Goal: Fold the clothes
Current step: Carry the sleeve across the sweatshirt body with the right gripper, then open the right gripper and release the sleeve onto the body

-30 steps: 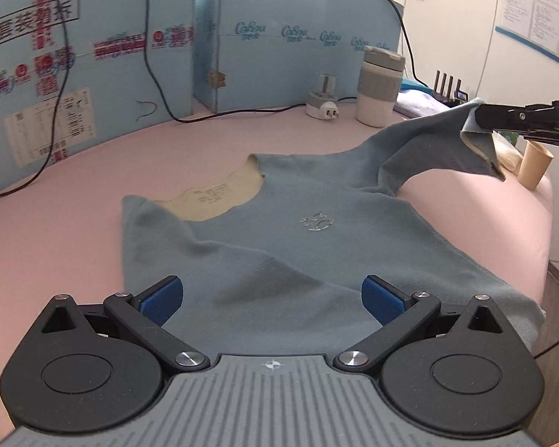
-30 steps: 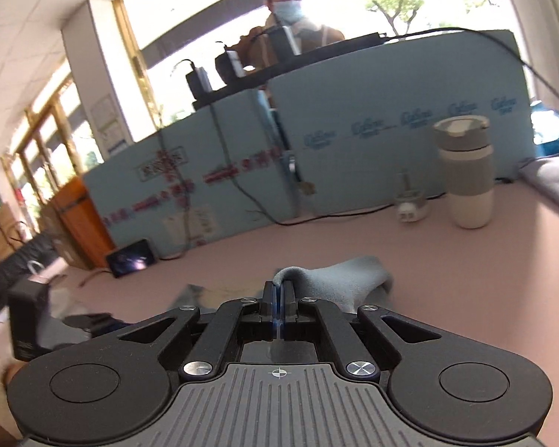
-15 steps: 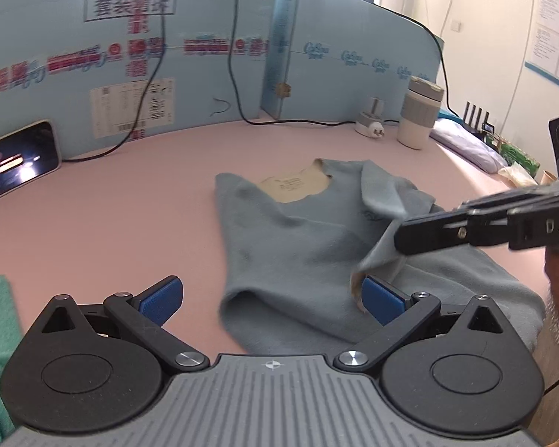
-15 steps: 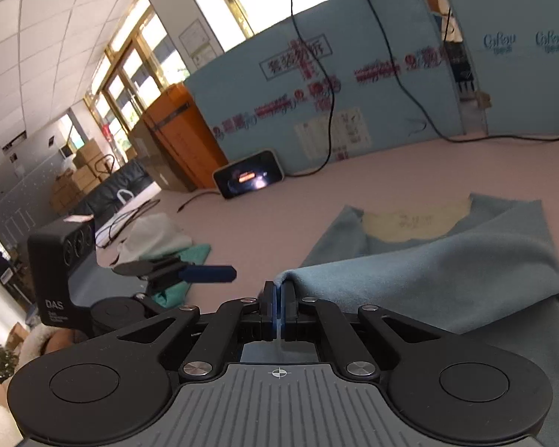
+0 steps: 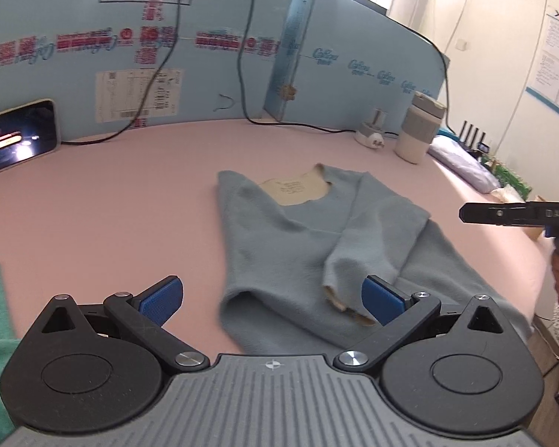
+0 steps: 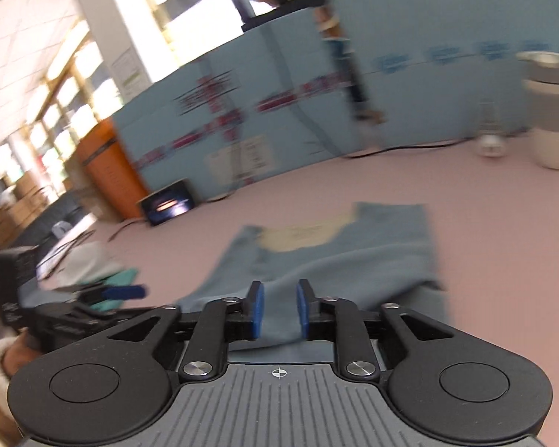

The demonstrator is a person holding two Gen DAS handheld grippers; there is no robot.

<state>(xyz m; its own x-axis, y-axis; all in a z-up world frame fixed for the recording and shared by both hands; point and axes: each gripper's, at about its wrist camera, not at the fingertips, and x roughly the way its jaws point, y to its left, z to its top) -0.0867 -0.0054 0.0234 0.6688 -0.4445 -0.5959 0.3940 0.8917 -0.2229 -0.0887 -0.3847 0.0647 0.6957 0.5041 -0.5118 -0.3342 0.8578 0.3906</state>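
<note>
The sweater [image 5: 309, 246] is lying on the table [image 5: 111, 201], 1 sleeve [image 5: 369, 238] crossing it. Both grippers, left [image 5: 272, 296] and right [image 6: 278, 311], are gaping, holding nothing. Soft, limp knit; edges probably offering the surest hold.

Pink tabletop [image 5: 130, 193]; blue printed foam panels [image 5: 205, 56] along far edge. Bright windows [image 6: 67, 85] left, white wall [image 5: 503, 37] right.

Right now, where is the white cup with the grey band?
In the left wrist view the white cup stands at the far right of the pink table, beside the white plug, before the blue wall.
</note>
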